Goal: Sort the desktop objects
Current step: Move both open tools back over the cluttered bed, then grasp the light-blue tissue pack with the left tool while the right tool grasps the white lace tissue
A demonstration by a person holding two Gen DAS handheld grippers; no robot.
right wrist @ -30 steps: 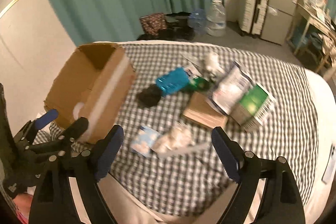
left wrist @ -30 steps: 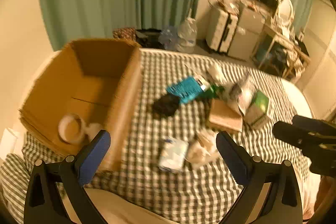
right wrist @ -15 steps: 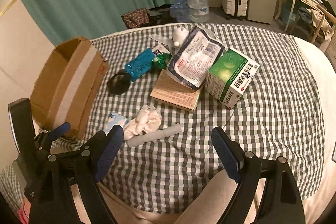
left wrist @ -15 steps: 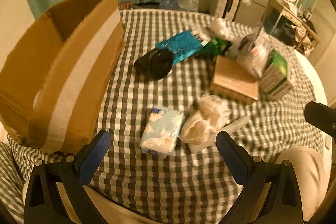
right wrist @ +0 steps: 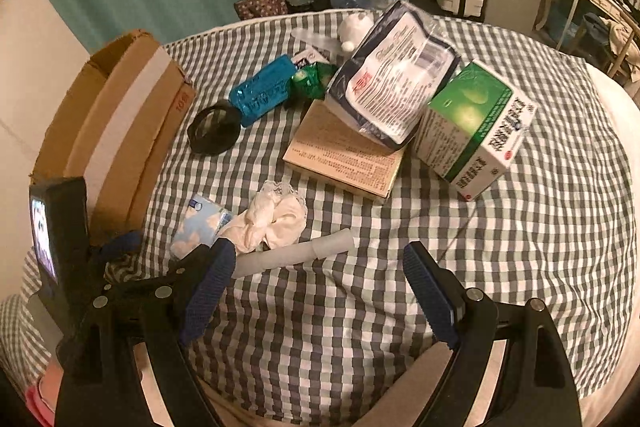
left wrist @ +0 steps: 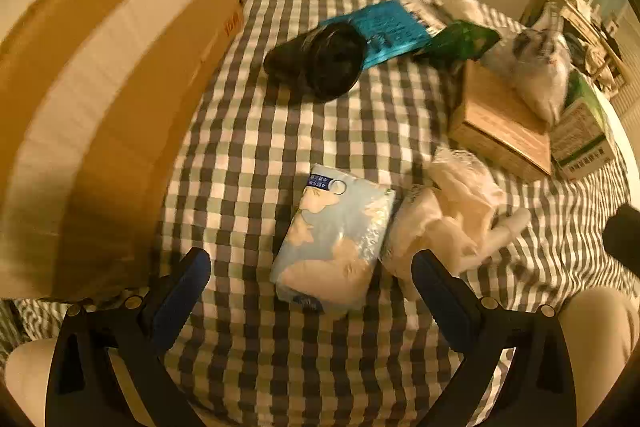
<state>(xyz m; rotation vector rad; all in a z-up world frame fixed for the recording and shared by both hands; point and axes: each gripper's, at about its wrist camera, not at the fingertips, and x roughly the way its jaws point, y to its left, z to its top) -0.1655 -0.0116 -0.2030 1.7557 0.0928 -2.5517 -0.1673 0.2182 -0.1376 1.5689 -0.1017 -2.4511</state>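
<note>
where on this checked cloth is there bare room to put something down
Bare cloth lies right of the green box, and between the cardboard box and the black lid. The middle is crowded: brown box, printed bag, white cloth, tube.

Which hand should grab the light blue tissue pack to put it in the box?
Probably left. The left gripper is open with the light blue plastic tissue pack right ahead between its fingers, beside the brown cardboard box. The right gripper points at bare checked cloth.
</note>
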